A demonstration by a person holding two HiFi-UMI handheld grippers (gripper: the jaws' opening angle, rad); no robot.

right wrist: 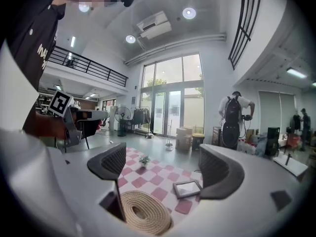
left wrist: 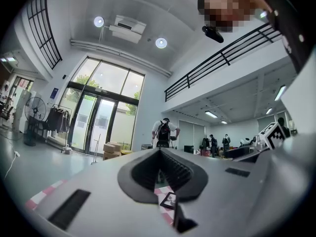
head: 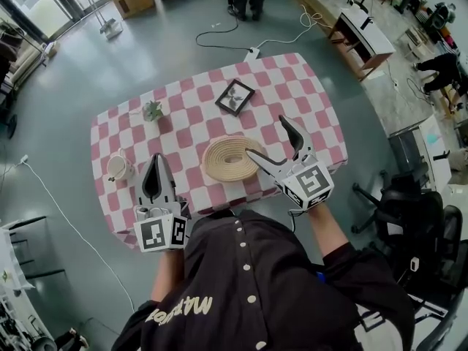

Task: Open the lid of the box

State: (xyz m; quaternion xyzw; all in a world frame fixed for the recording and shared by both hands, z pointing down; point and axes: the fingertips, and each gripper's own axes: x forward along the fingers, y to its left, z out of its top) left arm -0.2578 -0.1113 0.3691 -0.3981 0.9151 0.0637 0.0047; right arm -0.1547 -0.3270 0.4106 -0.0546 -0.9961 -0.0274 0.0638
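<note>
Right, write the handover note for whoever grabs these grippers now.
Left gripper: shut, empty, above the table's near edge, left of the box.
Right gripper: open, empty, hovering at the woven box, not touching it.
The box sits mid-table on the checked cloth; its lid looks still on.
Done: nothing yet.
Left: grip the lid and lift it off.

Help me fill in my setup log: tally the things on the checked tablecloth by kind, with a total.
woven box: 1
picture frame: 1
small plant: 1
white cup: 1
Total: 4
</note>
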